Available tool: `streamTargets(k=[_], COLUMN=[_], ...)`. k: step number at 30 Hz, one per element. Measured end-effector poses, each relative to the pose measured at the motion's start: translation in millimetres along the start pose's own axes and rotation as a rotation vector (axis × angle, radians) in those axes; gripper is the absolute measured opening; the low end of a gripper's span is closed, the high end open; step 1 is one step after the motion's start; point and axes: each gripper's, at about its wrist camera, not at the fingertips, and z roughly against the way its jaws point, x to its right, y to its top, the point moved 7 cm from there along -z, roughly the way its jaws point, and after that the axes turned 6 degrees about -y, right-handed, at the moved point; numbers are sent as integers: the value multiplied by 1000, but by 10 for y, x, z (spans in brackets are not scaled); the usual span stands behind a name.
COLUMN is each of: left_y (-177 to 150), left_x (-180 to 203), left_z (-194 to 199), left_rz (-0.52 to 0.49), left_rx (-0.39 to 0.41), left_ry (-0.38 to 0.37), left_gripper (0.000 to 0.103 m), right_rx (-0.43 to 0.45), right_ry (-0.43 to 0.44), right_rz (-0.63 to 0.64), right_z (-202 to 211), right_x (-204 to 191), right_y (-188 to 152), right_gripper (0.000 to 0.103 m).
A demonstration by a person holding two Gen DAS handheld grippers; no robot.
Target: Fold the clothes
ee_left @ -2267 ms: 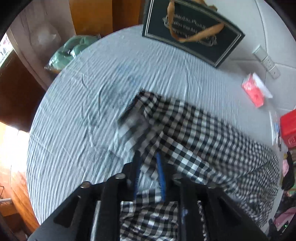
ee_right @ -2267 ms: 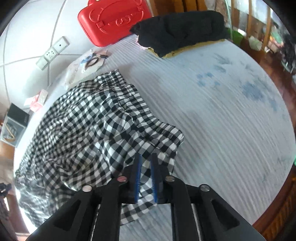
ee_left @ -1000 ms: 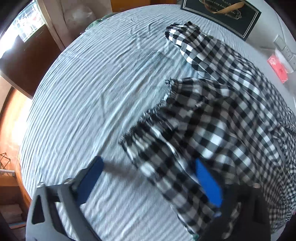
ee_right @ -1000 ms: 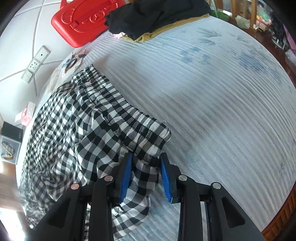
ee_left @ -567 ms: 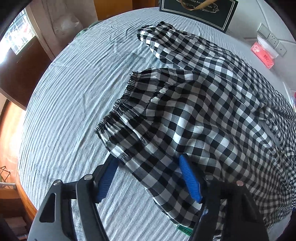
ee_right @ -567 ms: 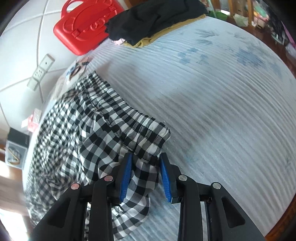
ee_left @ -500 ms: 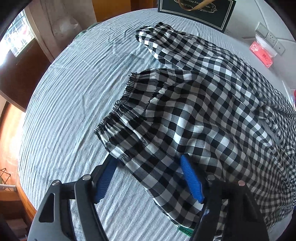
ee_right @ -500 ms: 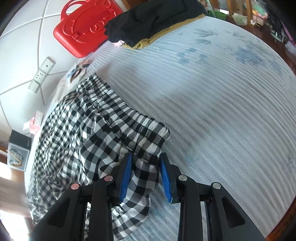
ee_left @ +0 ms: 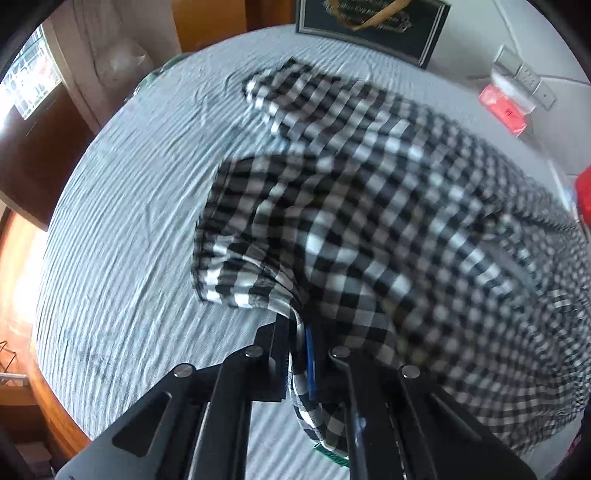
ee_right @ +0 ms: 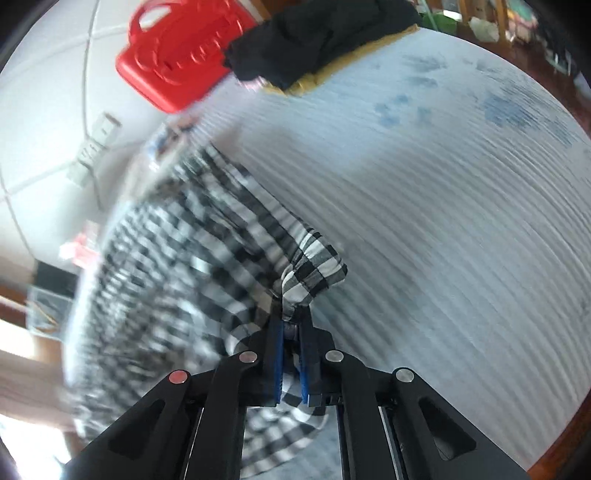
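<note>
Red case (ee_right: 177, 55) is sitting shut at the far edge of the bed (ee_right: 461, 206), leaning by the white wall; contents not visible. A black garment (ee_right: 317, 33) is lying on something yellow right beside the case, touching it. In the left wrist view a dark framed box (ee_left: 373, 26) with an orange strap is standing at the far edge of the bed, contents unclear. A red packet (ee_left: 504, 109) is lying near a white power strip (ee_left: 524, 75) by the wall.

Checked garment (ee_left: 388, 236), black and white, is spreading across the striped sheet, bunched and partly lifted, blurred in both views. One gathered end is lying further off near the framed box; a second gathered edge is folding over nearer the camera.

Left gripper (ee_left: 299, 339) is showing jaws pressed nearly together, pinching a fold of the checked garment; the cloth is running down between the blue pads and hanging below them.

Right gripper (ee_right: 291, 332) is showing jaws pressed close, pinching a bunched corner of the same garment; a puff of gathered checked cloth is sticking up just past the tips, and more cloth is trailing down under the gripper body. The sheet to the right of it is bare, with faint blue marks.
</note>
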Motion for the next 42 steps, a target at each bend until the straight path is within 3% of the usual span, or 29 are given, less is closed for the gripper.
streamTargets(k=[5, 9, 15, 20, 21, 23, 24, 25, 28, 30, 36, 42], left_y=[414, 845, 1749, 2277, 2343, 2455, 2497, 2520, 2564, 2536, 2127, 1763], left_x=[87, 120, 87, 139, 159, 176, 171, 146, 78, 11, -74, -70], left_z=[377, 491, 91, -307, -309, -242, -176, -81, 173, 234, -38, -566], left_rz=[95, 157, 217, 242, 227, 187, 166, 150, 107, 83, -100, -171], left_rx=[53, 53, 14, -64, -71, -52, -30, -1, 73, 90, 40, -66], left_ry=[-163, -248, -213, -232, -238, -223, -207, -190, -157, -95, 125, 182], left_gripper=[7, 7, 7, 10, 19, 47, 67, 72, 72, 72, 72, 72], right_rx=[62, 64, 15, -7, -1, 34, 49, 55, 67, 70, 31, -26], right_ry=[118, 156, 69, 67, 72, 55, 46, 43, 29, 2, -52, -76], right_rz=[-10, 8, 55, 28, 30, 60, 72, 82, 107, 119, 115, 111], right_z=[367, 334, -297, -728, -748, -691, -651, -615, -520, -482, -487, -575], right_x=[-345, -754, -1354, -1630, -1675, -1692, -1683, -1653, -1540, -1426, -1048, -857], right_y=[405, 851, 1536, 1818, 1850, 1880, 1880, 1857, 1772, 1688, 1483, 1397], right_gripper=[7, 7, 7, 20, 22, 25, 26, 27, 28, 28, 31, 39])
